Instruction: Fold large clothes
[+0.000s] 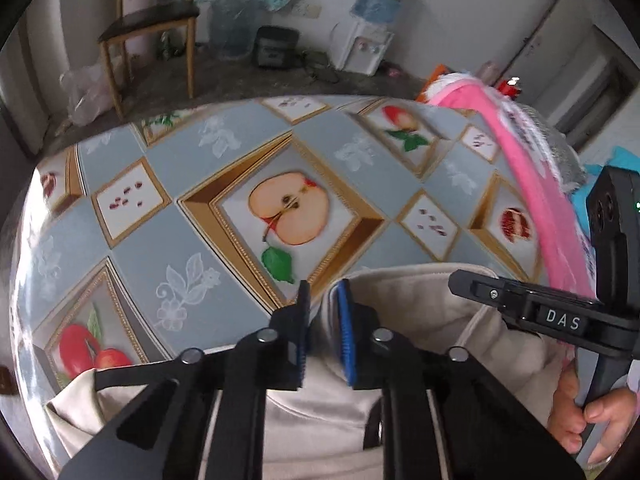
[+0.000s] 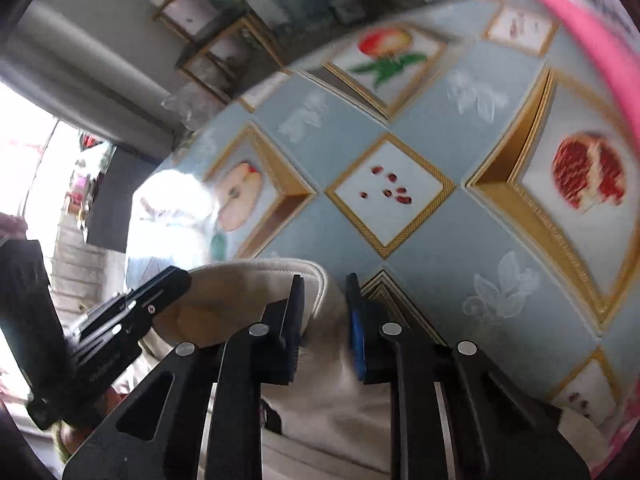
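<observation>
Beige fleece garment, soft with a stitched rounded hem, lies bunched at the near edge of my table's glossy fruit-print oilcloth. Left gripper and right gripper both show jaws apart over the cloth, gripping nothing. Pink fabric piled at right; wooden chair and water dispenser behind.

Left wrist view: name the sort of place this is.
Likely a lived-in room of a home, not a lab: a fruit-print tablecloth covers the table, with a wooden chair and a water dispenser by the far wall.
</observation>
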`<state>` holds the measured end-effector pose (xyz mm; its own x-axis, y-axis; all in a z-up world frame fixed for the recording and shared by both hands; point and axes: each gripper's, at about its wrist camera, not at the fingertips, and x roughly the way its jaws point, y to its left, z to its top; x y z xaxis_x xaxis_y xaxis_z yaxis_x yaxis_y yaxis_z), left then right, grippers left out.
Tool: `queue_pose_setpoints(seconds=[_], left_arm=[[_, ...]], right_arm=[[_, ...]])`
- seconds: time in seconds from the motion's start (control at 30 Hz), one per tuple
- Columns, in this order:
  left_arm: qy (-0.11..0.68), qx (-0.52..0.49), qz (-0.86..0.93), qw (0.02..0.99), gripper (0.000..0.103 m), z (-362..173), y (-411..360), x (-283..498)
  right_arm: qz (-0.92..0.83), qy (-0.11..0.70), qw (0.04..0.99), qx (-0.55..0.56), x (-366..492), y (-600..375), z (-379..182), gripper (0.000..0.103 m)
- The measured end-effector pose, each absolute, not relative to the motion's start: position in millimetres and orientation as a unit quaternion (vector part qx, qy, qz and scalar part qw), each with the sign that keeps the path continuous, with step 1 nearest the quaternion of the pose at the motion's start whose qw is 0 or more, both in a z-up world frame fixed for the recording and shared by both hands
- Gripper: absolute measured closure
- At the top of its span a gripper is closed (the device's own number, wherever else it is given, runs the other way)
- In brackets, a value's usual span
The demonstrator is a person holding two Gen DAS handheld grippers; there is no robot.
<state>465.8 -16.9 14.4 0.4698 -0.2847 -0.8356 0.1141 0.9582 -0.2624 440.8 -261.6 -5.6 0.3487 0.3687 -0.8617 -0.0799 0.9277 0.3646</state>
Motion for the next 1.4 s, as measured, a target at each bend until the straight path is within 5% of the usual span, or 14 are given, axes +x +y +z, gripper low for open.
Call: queue_pose_setpoints(seconds=[0.2,0.47,0.57,0.77,0.93,1.1,1.27,1.33,1.4], left_arm=[[0.459,-0.051,-0.154,0.873,0.093,44,-15,417],[0.438,-0.004,-0.179,0.881,0.093,36,-11,341],[0.445,0.017,-0.180,0.877,0.093,22,-11,323],[0.461,-0.002,-0.178,0.869,0.093,3,-3,311],[0.448,-0.005,-0.191,0.874,0.092,6,1,298],[0.457,-0.025,-0.202,0.866,0.081,14,13,283],[0.455,-0.127,-0.234,0.849,0.055,25,46,276],[0.472,-0.165,-0.231,0.834,0.054,21,53,287],[0.497,-0.203,-0.214,0.816,0.054,10,58,305]], right_arm=[[0.174,0.494,0.851,0.030,380,-245,36,0.084],[0.207,0.483,0.851,-0.024,299,-237,22,0.081],[0.218,0.491,0.844,-0.010,277,-249,24,0.062],[0.282,0.423,0.857,0.089,260,-261,74,0.058],[0.266,0.449,0.846,0.107,302,-235,48,0.060],[0.266,0.537,0.791,0.125,310,-216,-15,0.067],[0.262,0.558,0.780,0.109,288,-217,-32,0.067],[0.264,0.542,0.788,0.124,279,-228,-17,0.061],[0.260,0.518,0.802,0.148,272,-245,-1,0.044]])
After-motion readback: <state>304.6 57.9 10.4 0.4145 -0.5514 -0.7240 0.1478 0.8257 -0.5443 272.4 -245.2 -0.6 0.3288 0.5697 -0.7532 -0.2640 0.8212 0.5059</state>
